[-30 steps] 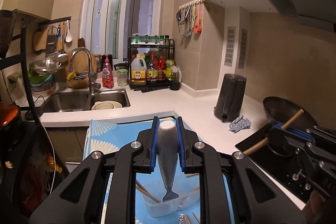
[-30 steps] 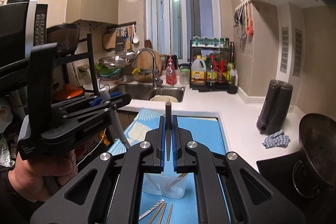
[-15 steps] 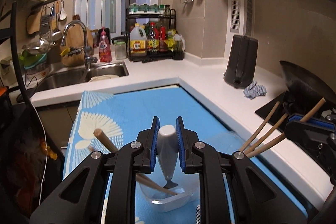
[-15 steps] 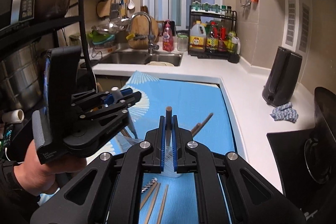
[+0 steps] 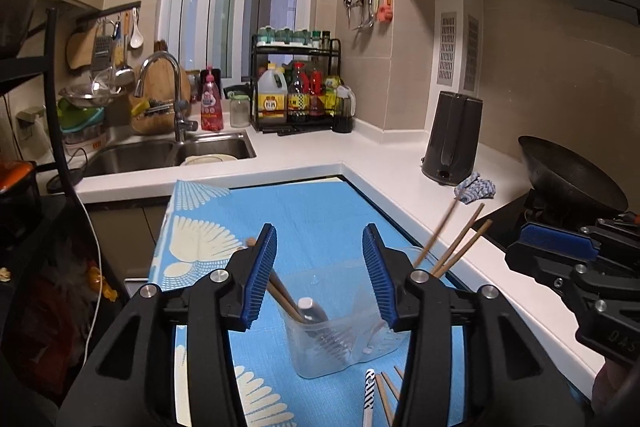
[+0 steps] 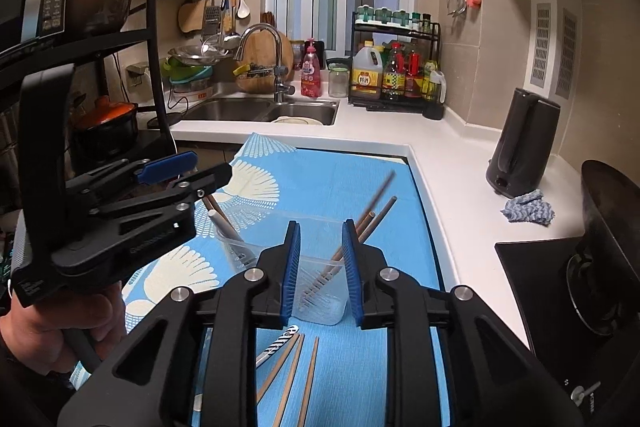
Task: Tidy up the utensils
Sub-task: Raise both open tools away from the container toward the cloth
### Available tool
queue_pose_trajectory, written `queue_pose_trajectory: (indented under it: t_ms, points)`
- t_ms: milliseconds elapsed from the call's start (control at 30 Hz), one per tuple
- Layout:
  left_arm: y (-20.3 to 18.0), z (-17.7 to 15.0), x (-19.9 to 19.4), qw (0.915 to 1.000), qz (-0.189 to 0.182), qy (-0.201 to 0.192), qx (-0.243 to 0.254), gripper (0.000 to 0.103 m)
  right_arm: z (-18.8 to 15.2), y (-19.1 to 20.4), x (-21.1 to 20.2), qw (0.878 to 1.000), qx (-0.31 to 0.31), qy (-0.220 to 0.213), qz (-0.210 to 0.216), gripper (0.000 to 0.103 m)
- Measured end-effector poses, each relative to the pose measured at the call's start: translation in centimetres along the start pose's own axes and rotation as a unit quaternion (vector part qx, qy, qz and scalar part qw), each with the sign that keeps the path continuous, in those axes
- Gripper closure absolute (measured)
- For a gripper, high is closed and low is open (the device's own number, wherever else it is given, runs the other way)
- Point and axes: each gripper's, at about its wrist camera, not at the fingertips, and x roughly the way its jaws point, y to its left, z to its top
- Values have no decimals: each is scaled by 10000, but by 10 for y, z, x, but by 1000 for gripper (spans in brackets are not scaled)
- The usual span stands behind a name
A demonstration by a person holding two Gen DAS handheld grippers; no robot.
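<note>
Releasing is the step in hand: both grippers hover over the clear plastic two-compartment holder [image 5: 344, 323] standing on the blue cloth with white fan print [image 5: 312, 211] that covers the surface. The left gripper [image 5: 320, 275] has its blue-padded jaws opening, moderately wide, with nothing between them; below it the white-handled utensil [image 5: 310, 311] leans inside the holder's left compartment beside a wooden chopstick [image 5: 280, 293]. The right gripper [image 6: 320, 267] also has its jaws opening, a narrower gap, likewise empty; beyond them brown wooden chopsticks [image 6: 376, 207] lean in the right compartment, one blurred as if settling after a drop. Loose items remain on the cloth just near of the holder: a striped black-and-white handled utensil [image 6: 278, 343] and three wooden chopsticks [image 6: 296, 367]. By judgement, sorting is partly complete. The next move calls for lowering a gripper to the near items, aligning its jaws across a thin flat-lying stick, and pinching it off the cloth without nudging the light holder.
</note>
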Motion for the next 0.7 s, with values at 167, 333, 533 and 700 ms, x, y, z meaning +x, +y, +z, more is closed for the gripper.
queue_pose_trajectory:
  t_ms: [167, 333, 533, 700]
  points:
    - [1, -4, -38, 9997, 15, -159, -205, 54, -6, -2, -33, 9994, 110, -311, -44, 81]
    - [3, -28, -76, 9990, 81, -201, -391, 49, -28, -6, -74, 9965, 313, -777, -31, 80]
    - [3, -75, -102, 9987, 128, -62, -495, 46, -68, -3, -100, 9912, 531, -1192, -218, 80]
    - [0, -110, -114, 9989, 232, 54, -411, 43, -107, 2, -97, 9912, 625, -1130, -290, 80]
